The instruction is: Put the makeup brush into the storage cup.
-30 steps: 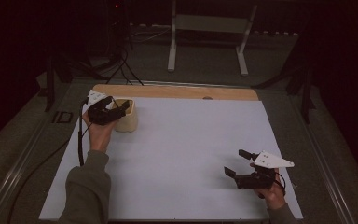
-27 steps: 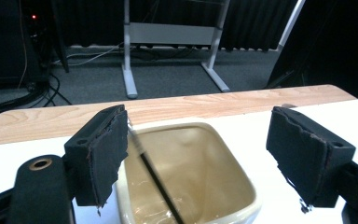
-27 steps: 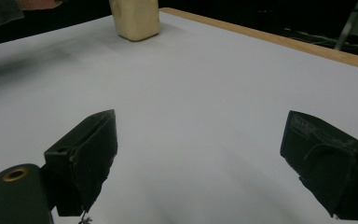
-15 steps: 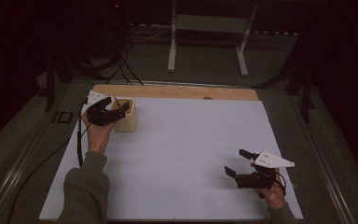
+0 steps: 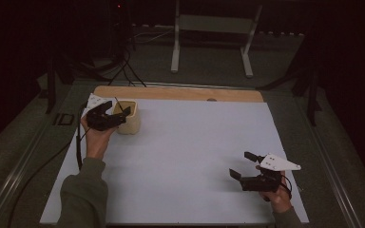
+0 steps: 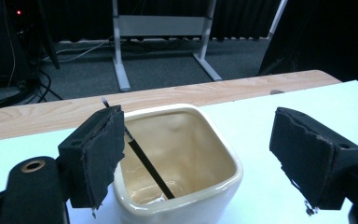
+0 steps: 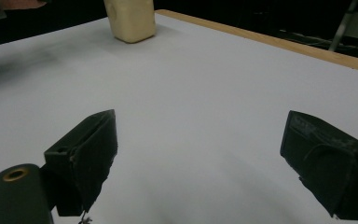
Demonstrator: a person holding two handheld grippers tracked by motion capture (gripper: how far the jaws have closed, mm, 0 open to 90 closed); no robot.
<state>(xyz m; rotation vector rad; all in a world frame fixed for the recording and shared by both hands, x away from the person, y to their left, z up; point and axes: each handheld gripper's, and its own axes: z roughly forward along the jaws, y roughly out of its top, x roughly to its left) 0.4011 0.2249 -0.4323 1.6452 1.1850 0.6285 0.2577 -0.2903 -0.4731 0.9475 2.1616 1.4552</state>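
Observation:
A cream square cup (image 5: 128,122) stands at the back left of the white sheet (image 5: 195,142), with a thin black stick (image 6: 149,168) leaning inside it. My left gripper (image 5: 116,109) hovers at the cup's near side. In the left gripper view its jaws (image 6: 198,126) stand wide; the left pad sits close by the cup's rim (image 6: 177,109) and the right pad is well clear of it. Neither pad presses on the cup. My right gripper (image 5: 242,165) is held low near the front right, open, with bare sheet between its jaws (image 7: 200,126). The cup (image 7: 130,18) shows far off there.
A wooden strip (image 5: 180,92) runs along the sheet's far edge. Beyond it a metal stand (image 5: 209,28) rests on the dark floor. A black cable (image 5: 78,147) trails off the table's left side from the left gripper.

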